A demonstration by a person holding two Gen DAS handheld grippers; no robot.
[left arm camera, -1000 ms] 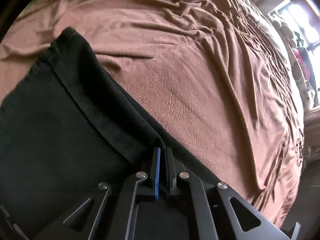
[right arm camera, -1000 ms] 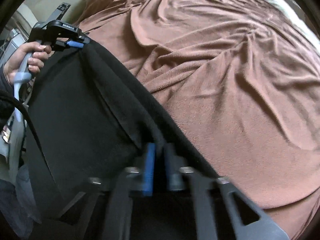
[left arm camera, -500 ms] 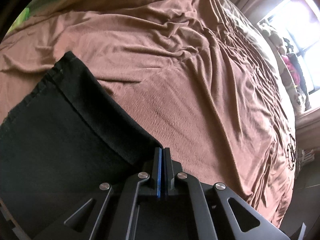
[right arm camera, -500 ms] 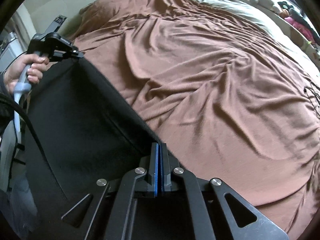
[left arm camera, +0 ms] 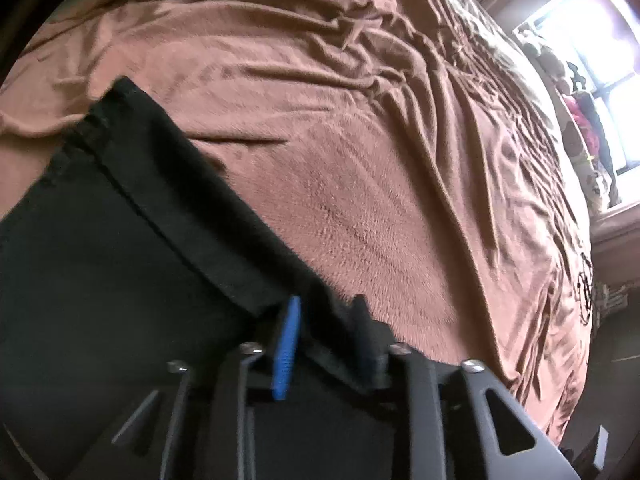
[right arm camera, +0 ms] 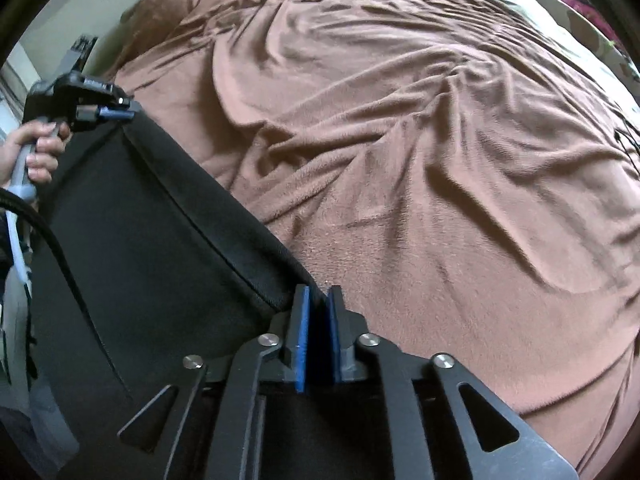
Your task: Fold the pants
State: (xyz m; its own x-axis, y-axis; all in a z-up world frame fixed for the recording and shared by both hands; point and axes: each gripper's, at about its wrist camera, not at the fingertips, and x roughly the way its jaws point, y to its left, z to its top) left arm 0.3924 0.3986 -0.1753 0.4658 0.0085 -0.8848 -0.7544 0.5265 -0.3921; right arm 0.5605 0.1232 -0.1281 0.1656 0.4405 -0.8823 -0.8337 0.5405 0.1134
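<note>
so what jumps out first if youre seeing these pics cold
The black pants fill the lower left of both views, their hem stretched between the left gripper and the right gripper. Both sets of jaws are opening, with the black cloth between them. Behind lies a wide, rumpled brown blanket covering the bed, with a bright window at the far right of the left wrist view.

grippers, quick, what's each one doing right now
Left hand-held gripper: jaws opening, pants edge between them, pads apart.
Right hand-held gripper: jaws opening, pants edge in the narrow gap.
</note>
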